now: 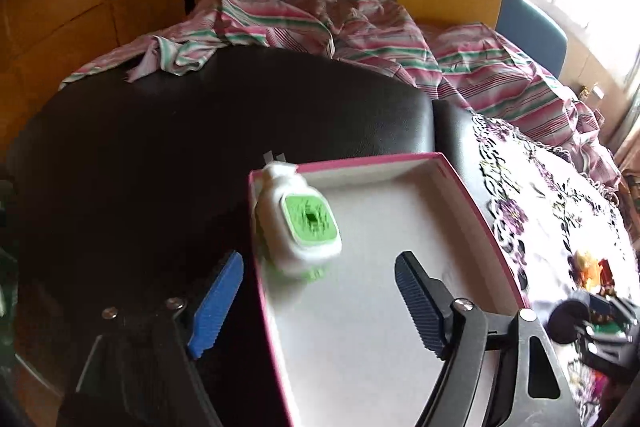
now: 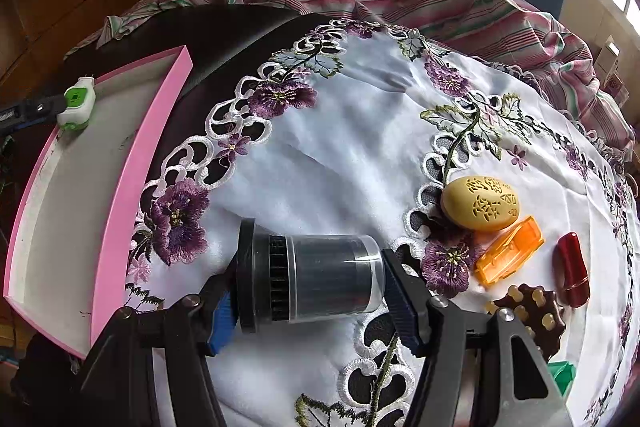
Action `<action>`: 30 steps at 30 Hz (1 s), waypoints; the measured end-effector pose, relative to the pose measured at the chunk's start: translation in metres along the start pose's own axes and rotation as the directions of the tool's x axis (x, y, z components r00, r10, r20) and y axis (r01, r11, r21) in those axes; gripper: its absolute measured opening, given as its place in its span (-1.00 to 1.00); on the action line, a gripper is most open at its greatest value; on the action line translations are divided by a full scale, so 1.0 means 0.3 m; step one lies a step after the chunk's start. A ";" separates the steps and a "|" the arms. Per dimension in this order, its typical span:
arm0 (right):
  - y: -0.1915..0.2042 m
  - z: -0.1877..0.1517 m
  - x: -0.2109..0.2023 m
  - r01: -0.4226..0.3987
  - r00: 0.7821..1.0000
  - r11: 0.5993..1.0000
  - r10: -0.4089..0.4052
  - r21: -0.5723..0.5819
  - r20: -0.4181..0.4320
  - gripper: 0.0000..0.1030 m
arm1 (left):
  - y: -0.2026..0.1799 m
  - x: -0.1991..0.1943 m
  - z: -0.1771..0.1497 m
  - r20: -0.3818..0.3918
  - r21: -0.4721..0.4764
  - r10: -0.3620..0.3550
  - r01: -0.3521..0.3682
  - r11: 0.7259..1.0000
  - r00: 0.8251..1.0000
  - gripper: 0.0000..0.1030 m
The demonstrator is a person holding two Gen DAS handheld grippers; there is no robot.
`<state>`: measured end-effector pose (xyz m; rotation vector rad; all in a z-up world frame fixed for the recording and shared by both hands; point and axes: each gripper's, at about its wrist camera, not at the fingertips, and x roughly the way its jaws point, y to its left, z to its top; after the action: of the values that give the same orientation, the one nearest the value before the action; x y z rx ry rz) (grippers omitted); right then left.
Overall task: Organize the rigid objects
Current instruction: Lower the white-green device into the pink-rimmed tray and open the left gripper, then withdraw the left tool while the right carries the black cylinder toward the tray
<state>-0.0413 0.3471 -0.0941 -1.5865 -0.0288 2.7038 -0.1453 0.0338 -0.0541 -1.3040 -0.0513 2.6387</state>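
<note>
- A pink box [image 2: 120, 211] with a white inside lies on the dark surface [image 1: 160, 155], just left of the embroidered cloth [image 2: 340, 155].
- The box holds one thing: a white device with a green square face [image 1: 298, 223], at the far left corner of the tray, leaning against or over the left wall; it is blurred in the left wrist view, so whether it rests flat cannot be told.
- The left gripper [image 1: 320, 299] has its jaws spread wide, one blue pad outside the box's left wall and the other over the white floor; nothing is pressed between them and the device sits free ahead of them.
- The right gripper [image 2: 308, 295] clamps a black cylinder with a clear cap [image 2: 308, 279], lying sideways, one pad on each end, over the cloth.
- To the right on the cloth, outside the box, lie a carved yellow egg [image 2: 480, 203], an orange translucent case [image 2: 510, 251], a dark red tube [image 2: 572, 271] and a brown toothed piece [image 2: 528, 311], close together.
- A green item [image 2: 562, 375] shows at the lower right, mostly hidden by the gripper.
- A striped sheet [image 1: 400, 43] is bunched behind the cloth.
</note>
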 end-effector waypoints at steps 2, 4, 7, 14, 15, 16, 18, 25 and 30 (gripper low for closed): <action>0.001 0.000 0.000 0.004 1.000 1.000 -0.004 0.000 0.000 0.25 | -0.013 -0.048 -0.041 0.016 0.009 0.013 -0.013 1.000 1.000 0.62; 0.003 -0.001 0.000 0.007 1.000 1.000 -0.007 -0.002 -0.001 0.25 | -0.028 -0.087 -0.078 0.031 0.015 0.018 -0.018 1.000 0.999 0.62; 0.005 -0.001 0.001 0.015 1.000 1.000 -0.015 -0.006 0.001 0.25 | -0.045 -0.141 -0.132 0.047 0.014 0.004 -0.005 1.000 0.999 0.62; 0.013 -0.004 0.006 0.031 1.000 0.999 -0.031 -0.013 0.001 0.27 | -0.095 -0.221 -0.216 0.055 0.032 -0.027 0.025 0.999 0.998 0.70; 0.015 -0.004 0.008 0.033 0.999 0.999 -0.033 -0.014 0.000 0.27 | -0.098 -0.228 -0.224 0.059 0.034 -0.020 0.018 0.999 0.998 0.70; 0.016 -0.005 0.009 0.036 0.999 0.999 -0.036 -0.015 0.000 0.27 | -0.101 -0.237 -0.232 0.063 0.037 -0.017 0.015 0.999 0.998 0.71; 0.017 -0.005 0.010 0.040 0.999 0.999 -0.040 -0.019 0.002 0.28 | -0.105 -0.251 -0.244 0.068 0.033 -0.011 0.009 0.999 0.998 0.75; 0.020 -0.007 0.010 0.044 0.999 0.999 -0.044 -0.019 0.003 0.28 | -0.089 -0.277 -0.267 0.091 0.020 0.011 -0.013 1.000 0.996 0.83; 0.017 -0.005 0.010 0.042 0.999 0.999 -0.042 -0.012 0.004 0.28 | -0.081 -0.283 -0.274 0.098 0.014 0.025 -0.027 1.000 0.995 0.84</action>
<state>-0.0414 0.3420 -0.0976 -1.5662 -0.0782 2.6800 -0.0263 0.0366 -0.0351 -1.1782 -0.0282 2.7176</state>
